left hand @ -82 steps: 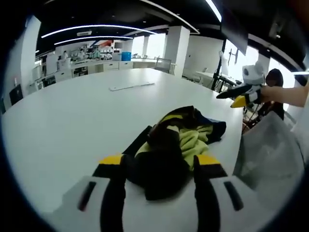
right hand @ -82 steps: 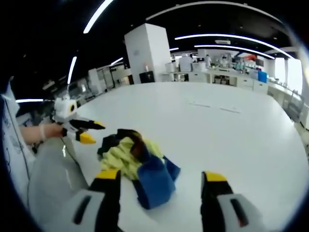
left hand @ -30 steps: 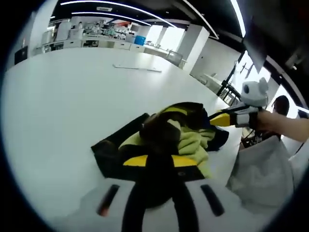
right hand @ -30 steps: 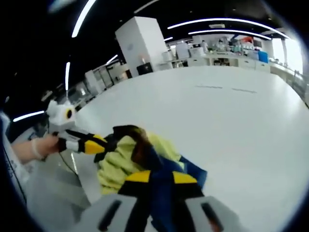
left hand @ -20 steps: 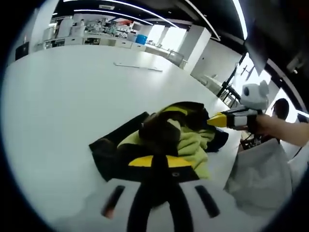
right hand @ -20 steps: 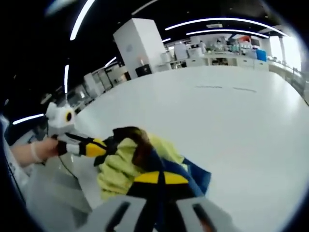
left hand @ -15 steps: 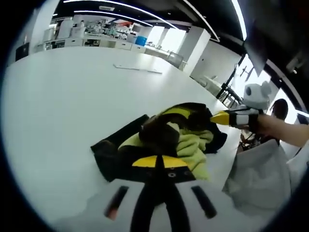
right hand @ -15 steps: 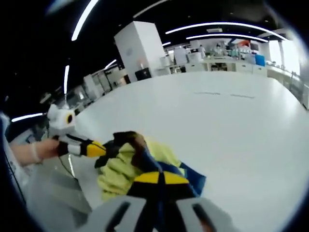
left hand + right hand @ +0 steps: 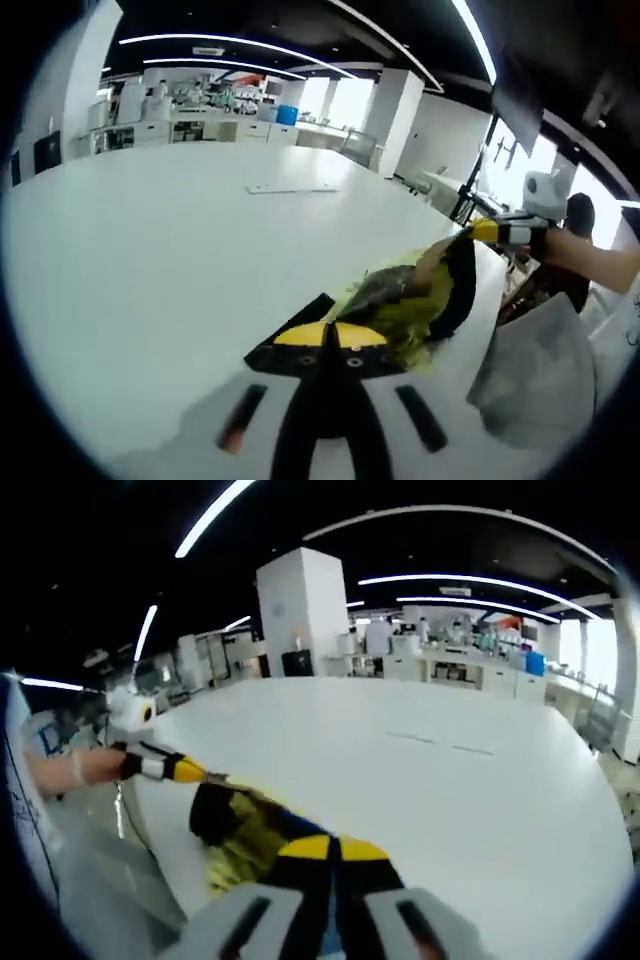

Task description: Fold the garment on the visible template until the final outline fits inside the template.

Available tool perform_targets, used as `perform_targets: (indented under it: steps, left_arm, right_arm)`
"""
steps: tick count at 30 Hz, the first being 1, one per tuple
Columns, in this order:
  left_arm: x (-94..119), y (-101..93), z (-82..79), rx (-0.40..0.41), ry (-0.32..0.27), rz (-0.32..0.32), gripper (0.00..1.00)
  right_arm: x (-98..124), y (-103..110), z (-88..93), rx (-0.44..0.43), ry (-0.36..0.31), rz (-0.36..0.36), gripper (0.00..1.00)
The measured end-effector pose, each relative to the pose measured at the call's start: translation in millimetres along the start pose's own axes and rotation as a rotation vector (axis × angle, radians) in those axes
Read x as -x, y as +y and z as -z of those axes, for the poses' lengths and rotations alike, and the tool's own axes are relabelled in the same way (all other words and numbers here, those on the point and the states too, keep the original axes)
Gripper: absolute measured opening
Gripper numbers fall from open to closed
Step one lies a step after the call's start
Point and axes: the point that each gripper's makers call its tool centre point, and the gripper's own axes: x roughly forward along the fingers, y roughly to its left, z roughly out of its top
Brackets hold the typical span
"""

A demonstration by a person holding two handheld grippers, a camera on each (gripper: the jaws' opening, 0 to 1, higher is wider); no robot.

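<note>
Both grippers clenched on garment, stretched between them.
I read no labels; left gripper (image 9: 330, 338) and right gripper (image 9: 333, 848) pinch garment (image 9: 415, 295) above white table (image 9: 150, 240).

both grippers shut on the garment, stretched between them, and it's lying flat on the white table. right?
Not flat. In the left gripper view the garment is lifted and hangs stretched between the left gripper and the right gripper, above the white table. The right gripper view shows the same span. Both grippers are shut on it, as you said.
</note>
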Motion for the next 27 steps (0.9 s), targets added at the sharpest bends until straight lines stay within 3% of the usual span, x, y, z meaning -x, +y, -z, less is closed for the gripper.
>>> perform_targets:
  steps: [2, 4, 7, 11, 19, 24, 27]
  left_arm:
    - [6.0, -0.9, -14.6, 0.039, -0.050, 0.011, 0.00]
    - [11.7, -7.3, -25.6, 0.070, -0.060, 0.023, 0.00]
    - [22.1, -10.7, -48.1, 0.013, -0.090, 0.014, 0.00]
    - [40.6, -23.1, -92.0, -0.076, -0.162, 0.009, 0.00]
    - [61.9, -24.7, -148.5, -0.117, -0.254, 0.031, 0.00]
    - [52.2, -10.8, -174.4, -0.139, -0.250, 0.014, 0.00]
    - [24.6, 13.6, -174.6, -0.107, -0.209, 0.000, 0.00]
  right_arm:
    - [7.1, -0.2, -10.3, -0.004, -0.023, -0.007, 0.00]
    - [13.4, 2.0, -21.2, 0.024, -0.046, -0.003, 0.00]
    - [21.7, 7.7, -35.2, 0.073, -0.069, -0.002, 0.00]
    - [33.6, 13.7, -61.2, 0.073, -0.134, -0.015, 0.00]
    - [54.2, 23.6, -127.8, 0.112, -0.275, -0.034, 0.00]
    - [46.8, 16.1, -157.3, 0.144, -0.310, -0.036, 0.00]
    - [21.4, -2.7, -153.4, 0.104, -0.275, -0.041, 0.00]
